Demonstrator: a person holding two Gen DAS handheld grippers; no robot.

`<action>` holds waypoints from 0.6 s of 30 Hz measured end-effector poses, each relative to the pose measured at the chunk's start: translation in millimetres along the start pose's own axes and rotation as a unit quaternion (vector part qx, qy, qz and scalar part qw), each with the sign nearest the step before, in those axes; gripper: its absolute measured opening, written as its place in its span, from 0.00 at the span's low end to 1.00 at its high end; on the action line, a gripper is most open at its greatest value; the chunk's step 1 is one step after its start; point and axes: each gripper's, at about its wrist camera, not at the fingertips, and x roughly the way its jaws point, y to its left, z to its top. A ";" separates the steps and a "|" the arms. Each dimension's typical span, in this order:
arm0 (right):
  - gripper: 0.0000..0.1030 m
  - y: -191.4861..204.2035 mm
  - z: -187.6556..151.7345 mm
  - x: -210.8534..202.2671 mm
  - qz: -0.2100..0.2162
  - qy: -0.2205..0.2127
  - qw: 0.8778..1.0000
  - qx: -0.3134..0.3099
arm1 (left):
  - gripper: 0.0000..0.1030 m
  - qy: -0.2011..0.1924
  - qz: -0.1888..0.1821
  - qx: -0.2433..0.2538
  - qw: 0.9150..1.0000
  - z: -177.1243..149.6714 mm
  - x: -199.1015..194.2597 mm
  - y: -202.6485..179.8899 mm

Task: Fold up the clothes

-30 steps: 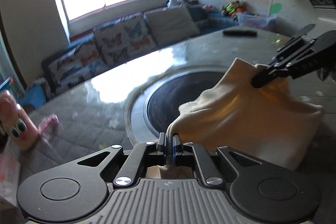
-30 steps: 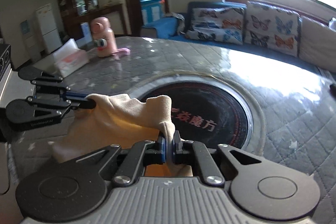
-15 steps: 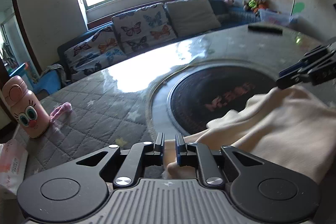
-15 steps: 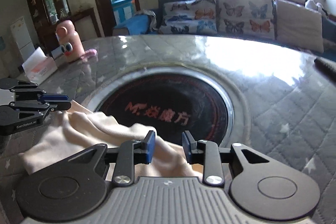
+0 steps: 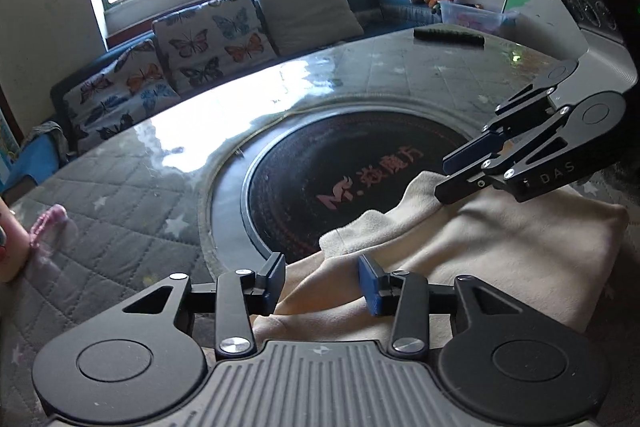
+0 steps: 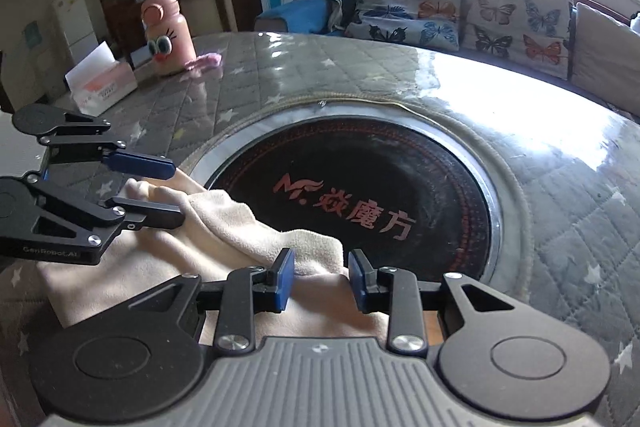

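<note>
Cream fleece garment (image 5: 500,251): lies folded on quilted surface (image 5: 120,195), overlapping the black inset disc's rim. Soft, light, limp; best pinched at corners. Left hand-held gripper (image 5: 322,281) and right hand-held gripper (image 6: 320,277): jaws just opened, spread, fabric loose between.

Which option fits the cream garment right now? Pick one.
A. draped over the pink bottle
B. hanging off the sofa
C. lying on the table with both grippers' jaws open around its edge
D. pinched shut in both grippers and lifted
C: the cream garment lies on the table; the left gripper and right gripper stand open, pads not pressing it.
</note>
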 end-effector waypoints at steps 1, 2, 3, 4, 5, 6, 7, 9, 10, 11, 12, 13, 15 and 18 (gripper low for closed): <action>0.24 0.6 -0.3 0.9 0.001 0.001 1.000 0.000 | 0.26 0.002 -0.008 -0.001 1.000 -0.7 2.1 0.8; 0.18 1.2 -0.8 1.3 0.001 0.001 1.000 0.000 | 0.11 0.003 -0.014 -0.001 1.000 -1.3 3.9 0.8; 0.16 1.8 -1.5 1.0 -0.001 -0.001 1.000 0.000 | 0.07 0.003 -0.013 0.002 1.000 -1.8 4.8 -0.7; 0.12 2.4 -2.1 0.7 -0.003 -0.003 1.000 0.000 | 0.04 -0.004 -0.006 0.011 1.000 -1.5 2.9 -3.9; 0.10 2.5 -2.6 -0.3 -0.004 -0.005 1.000 0.001 | 0.02 -0.011 0.000 0.018 1.000 -0.9 0.7 -6.9; 0.09 2.2 -2.7 -2.0 -0.004 -0.009 1.000 0.003 | 0.02 -0.023 0.008 0.024 0.999 0.9 -3.8 -9.2; 0.08 2.4 -2.2 -5.4 -0.008 -0.018 1.000 0.001 | 0.02 -0.034 0.016 0.030 0.999 2.8 -8.3 -11.1; 0.08 2.0 0.4 -13.1 -0.017 -0.041 0.999 0.000 | 0.02 -0.051 0.020 0.029 0.998 7.4 -12.9 -10.6; 0.08 1.6 1.6 -15.8 -0.020 -0.050 0.999 0.001 | 0.02 -0.054 0.022 0.028 0.998 9.3 -12.6 -10.2; 0.08 0.9 2.4 -16.1 -0.023 -0.055 0.998 0.004 | 0.02 -0.048 0.025 0.030 0.998 9.5 -7.3 -10.7; 0.08 -0.3 2.5 -13.0 -0.026 -0.053 0.998 0.008 | 0.02 -0.041 0.029 0.031 0.998 9.5 -1.8 -11.3; 0.08 -1.1 2.0 -9.0 -0.029 -0.049 0.998 0.009 | 0.02 -0.034 0.032 0.032 0.998 7.9 4.3 -11.8; 0.09 -0.4 -2.6 5.1 -0.037 -0.032 0.999 0.003 | 0.02 -0.027 0.040 0.032 0.998 4.3 13.0 -12.5; 0.13 -1.4 -2.5 4.6 -0.040 -0.036 0.999 0.001 | 0.02 -0.024 0.043 0.028 0.998 4.7 15.5 -12.5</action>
